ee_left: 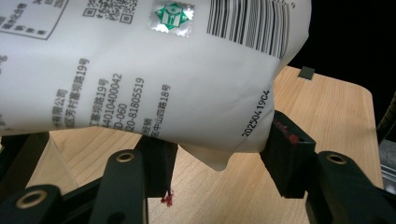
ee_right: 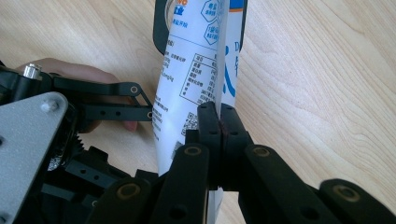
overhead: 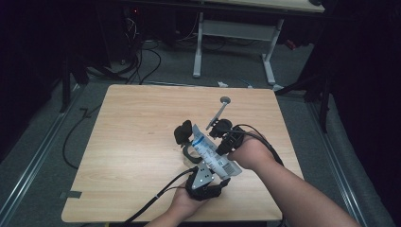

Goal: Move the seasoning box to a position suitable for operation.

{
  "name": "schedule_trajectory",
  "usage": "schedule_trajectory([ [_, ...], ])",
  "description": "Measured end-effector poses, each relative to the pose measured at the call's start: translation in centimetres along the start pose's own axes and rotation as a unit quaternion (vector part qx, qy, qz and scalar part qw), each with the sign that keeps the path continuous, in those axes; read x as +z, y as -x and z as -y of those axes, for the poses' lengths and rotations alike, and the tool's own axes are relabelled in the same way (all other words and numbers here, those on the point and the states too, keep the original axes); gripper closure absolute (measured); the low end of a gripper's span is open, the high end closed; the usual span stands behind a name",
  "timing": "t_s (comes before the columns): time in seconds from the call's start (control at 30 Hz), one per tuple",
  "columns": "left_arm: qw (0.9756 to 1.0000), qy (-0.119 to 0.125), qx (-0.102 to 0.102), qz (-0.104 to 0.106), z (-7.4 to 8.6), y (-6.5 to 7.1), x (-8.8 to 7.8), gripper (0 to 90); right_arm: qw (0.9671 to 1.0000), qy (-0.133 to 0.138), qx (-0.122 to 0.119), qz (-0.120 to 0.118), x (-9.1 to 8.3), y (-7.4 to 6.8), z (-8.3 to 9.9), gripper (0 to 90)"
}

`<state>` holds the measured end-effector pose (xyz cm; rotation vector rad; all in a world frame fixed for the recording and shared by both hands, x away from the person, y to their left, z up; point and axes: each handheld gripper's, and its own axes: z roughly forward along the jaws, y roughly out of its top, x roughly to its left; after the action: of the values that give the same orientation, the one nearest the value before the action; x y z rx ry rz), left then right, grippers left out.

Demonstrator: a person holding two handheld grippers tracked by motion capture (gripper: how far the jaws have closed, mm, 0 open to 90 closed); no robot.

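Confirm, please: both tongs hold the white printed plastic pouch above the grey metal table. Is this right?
Not quite: the table is light wood, not grey metal, as the high view shows. The left tongs and the right tongs do both hold the white printed plastic pouch above it.

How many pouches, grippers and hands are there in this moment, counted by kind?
Pouch: 1, white and blue, printed
Grippers: 2, left gripper and right gripper, both closed on the pouch
Hands: 2, left hand and right hand
Total: 5
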<state>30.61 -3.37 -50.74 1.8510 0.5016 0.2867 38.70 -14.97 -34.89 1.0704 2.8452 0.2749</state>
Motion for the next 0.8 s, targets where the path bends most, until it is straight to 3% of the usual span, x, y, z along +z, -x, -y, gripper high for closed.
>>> schedule_trajectory([
  [0.57, 0.9998, -0.003, 0.017, -0.008, -0.08, 0.16, 0.21, 47.4, 1.0000, -0.002, -0.003, 0.003, 0.13, -0.20, -0.55, 90.0],
  [0.8, 0.9999, 0.001, 0.012, -0.006, -0.54, 0.18, 0.37, 47.8, 0.9999, 0.000, -0.007, 0.011, -0.25, -0.18, -0.75, 90.0],
])
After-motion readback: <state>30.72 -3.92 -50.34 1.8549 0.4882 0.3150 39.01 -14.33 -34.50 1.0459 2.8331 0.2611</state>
